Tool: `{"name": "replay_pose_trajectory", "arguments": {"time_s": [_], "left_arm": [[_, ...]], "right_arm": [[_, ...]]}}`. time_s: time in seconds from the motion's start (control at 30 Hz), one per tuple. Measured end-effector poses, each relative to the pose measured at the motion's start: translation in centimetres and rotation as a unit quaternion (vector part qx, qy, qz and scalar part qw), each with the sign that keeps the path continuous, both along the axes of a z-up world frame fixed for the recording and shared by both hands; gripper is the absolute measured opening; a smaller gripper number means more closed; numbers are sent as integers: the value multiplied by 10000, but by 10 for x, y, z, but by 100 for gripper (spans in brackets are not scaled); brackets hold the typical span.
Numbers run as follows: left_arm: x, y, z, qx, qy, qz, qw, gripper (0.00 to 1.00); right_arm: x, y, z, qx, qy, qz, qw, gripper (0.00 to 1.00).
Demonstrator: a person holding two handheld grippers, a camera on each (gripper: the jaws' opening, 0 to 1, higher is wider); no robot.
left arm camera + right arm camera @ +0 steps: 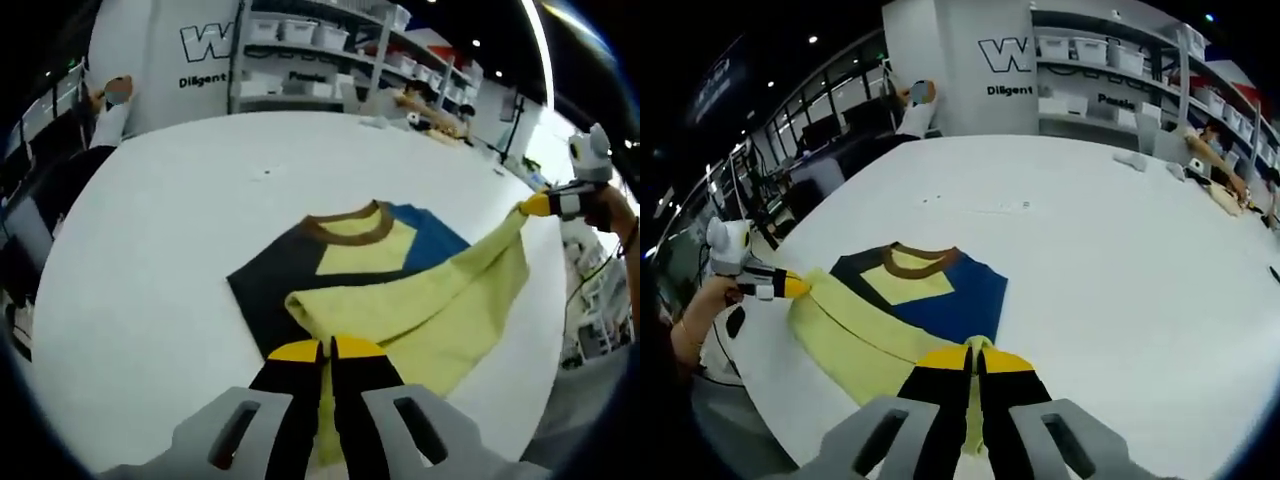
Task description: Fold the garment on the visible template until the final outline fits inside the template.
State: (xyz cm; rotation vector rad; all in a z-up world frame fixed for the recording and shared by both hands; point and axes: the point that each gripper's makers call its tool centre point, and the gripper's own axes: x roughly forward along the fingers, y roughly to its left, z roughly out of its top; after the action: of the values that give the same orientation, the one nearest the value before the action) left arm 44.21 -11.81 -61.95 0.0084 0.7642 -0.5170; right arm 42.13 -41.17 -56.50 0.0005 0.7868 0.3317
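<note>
Yellow garment hem pinched between both tongs

Both views look low and close across the white table from opposite sides, sharing the garment.

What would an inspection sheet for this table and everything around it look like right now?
Surface: white table, broad and mostly bare.
Job's things: garment with a brown collar and yellow, blue and dark panels; its yellow lower part is lifted and folded up over the body. No template outline can be made out.
Clutter: a few small specks far back on the table.
Grippers: left gripper and right gripper, each shut on the yellow hem.
Cables: nothing seen.
Surroundings: shelves with bins, a white wall with lettering, people at the edges.
</note>
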Motion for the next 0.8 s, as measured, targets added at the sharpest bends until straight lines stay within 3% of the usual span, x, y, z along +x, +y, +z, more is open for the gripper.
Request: {"name": "replay_pose_trajectory", "arguments": {"time_s": [0.27,0.5,0.8], "left_arm": [[-3,11,18,-163,-121,236,9995,0],[12,20,38,-476,-444,590,9961,0],[31,32,30,-599,-491,925,9927,0]], "right_arm": [[4,4,16,115,-176,51,9998,0],[21,5,21,160,-303,101,9994,0],[54,5,17,372,-411,18,9985,0]]}}
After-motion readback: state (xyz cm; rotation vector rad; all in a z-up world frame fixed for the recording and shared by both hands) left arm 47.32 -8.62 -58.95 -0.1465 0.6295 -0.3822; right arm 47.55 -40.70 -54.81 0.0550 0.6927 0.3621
